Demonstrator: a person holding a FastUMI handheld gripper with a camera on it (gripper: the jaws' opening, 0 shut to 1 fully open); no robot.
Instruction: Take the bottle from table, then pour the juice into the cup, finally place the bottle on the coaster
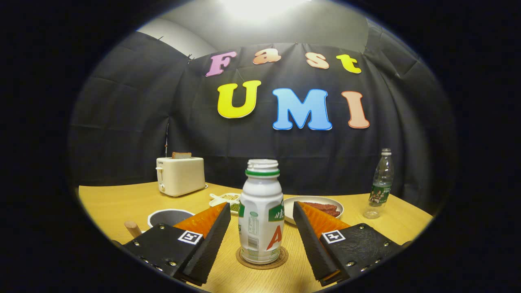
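Now the tongs (261, 228) gape wide around the red-"A" bottle (261, 215), upright on its coaster (262, 260).

White bottle (261, 211) upright on coaster (262, 260)

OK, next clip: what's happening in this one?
A person's handheld tongs are open, one finger either side of the white bottle with a gap on each side. The uncapped bottle stands upright on the coaster. The cup sits behind the left finger, so this looks like the placing step.
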